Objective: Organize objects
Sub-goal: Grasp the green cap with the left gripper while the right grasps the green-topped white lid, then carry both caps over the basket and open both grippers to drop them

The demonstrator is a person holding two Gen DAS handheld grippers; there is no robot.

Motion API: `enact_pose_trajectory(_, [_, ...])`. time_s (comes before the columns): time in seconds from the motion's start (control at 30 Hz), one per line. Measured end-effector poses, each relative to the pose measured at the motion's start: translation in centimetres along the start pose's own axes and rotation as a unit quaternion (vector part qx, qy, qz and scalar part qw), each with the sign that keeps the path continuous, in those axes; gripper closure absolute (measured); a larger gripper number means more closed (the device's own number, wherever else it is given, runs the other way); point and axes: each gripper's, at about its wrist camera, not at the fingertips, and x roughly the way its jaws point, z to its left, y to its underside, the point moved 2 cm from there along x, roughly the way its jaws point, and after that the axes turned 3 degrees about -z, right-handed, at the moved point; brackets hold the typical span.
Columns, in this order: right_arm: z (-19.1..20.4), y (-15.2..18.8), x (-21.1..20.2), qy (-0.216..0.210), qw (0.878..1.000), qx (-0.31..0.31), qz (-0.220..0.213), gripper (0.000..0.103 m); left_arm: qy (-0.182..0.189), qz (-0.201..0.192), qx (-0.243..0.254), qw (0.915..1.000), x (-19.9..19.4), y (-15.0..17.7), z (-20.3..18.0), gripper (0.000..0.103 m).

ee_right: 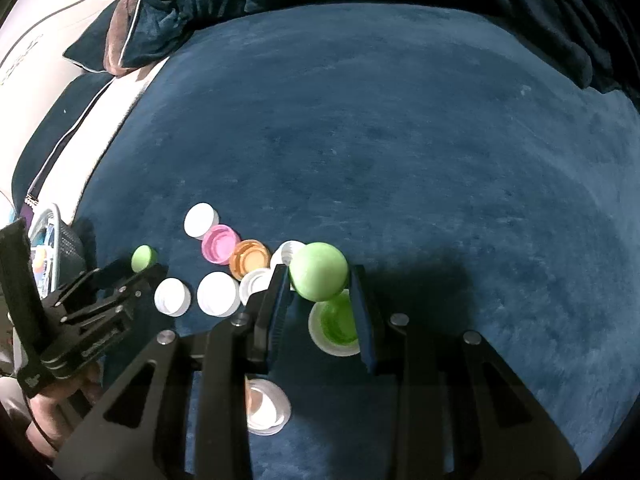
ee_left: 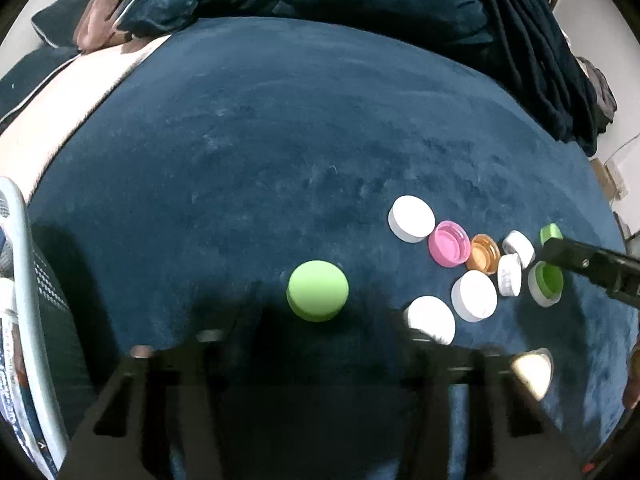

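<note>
I have a cap in each claw, both over the bed (ee_left: 260,140), and I take my bearings from the pink cap (ee_right: 219,244) in the middle of the cluster.

The right claw (ee_right: 318,276) is clamped on a light green cap (ee_right: 318,270), its pads pressing the rim from both sides. The cap sits just right of the pink cap, past the orange cap (ee_right: 250,258), and hangs above a white cap with a green lining (ee_right: 336,326) that lies open side up on the bed. Gripping across the rim keeps the flat disc level, which is why I hold it this way.

The left claw (ee_right: 154,271) is closed too. Its own view is smeared, but a second green cap (ee_left: 317,296) sits between its fingers, left of the pink cap and apart from the cluster. From the right camera that cap is at the claw's tip, so I judge it gripped.

The white caps remain loose around the pink one. A pale-rimmed basket (ee_left: 24,280) lies far to its left. I think it may be where the caps go, though I cannot tell.
</note>
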Motion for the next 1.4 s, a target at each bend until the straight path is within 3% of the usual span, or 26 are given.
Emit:
enact_pose_trajectory(0.13, [0.7,0.3,-1.2,-0.008,1.000,-0.003,-0.011,0.072,0.027,-0.008,-0.014,0.9995,-1.3,-0.2,0.2,0.072])
enact_pose_trajectory(0.43, [5.1,0.7,-3.7,-0.045,0.998,-0.022,-0.034,0.072,0.040,-0.066,-0.014,0.9969,-8.7,-0.6,0.9,0.072])
enact_pose_trajectory(0.6, [8.4,1.4,-3.8,-0.080,0.996,-0.021,-0.030,0.072,0.028,-0.088,-0.030,0.9953,-12.8,-0.5,3.8,0.072])
enact_pose_trajectory(0.87, [16.8,0.9,-4.0,-0.117,0.988,-0.094,-0.037,0.072,0.022,-0.142,-0.076,0.9866,-20.2,-1.2,10.2,0.072])
enact_pose_trajectory(0.97, [20.5,0.6,-3.9,-0.152,0.981,-0.115,-0.036,0.072,0.010,-0.146,-0.088,0.9853,-21.8,-1.8,12.7,0.072])
enact_pose_trajectory(1.1, [24.4,-0.1,-4.1,-0.207,0.970,-0.124,-0.034,0.072,-0.033,-0.148,-0.090,0.9844,-23.6,-2.5,16.6,0.072])
enact_pose_trajectory(1.27, [29.1,-1.0,-3.6,-0.254,0.956,-0.145,-0.028,0.072,-0.071,-0.121,-0.102,0.9848,-23.9,-2.2,21.4,0.072])
enact_pose_trajectory(1.33, [30.4,-1.1,-2.9,-0.270,0.951,-0.148,-0.018,0.071,-0.078,-0.107,-0.120,0.9840,-23.2,-1.8,23.1,0.072])
enact_pose_trajectory(1.4, [31.1,-0.8,-2.5,-0.297,0.943,-0.147,-0.010,0.070,-0.062,-0.089,-0.158,0.9815,-22.2,-1.2,24.8,0.072])
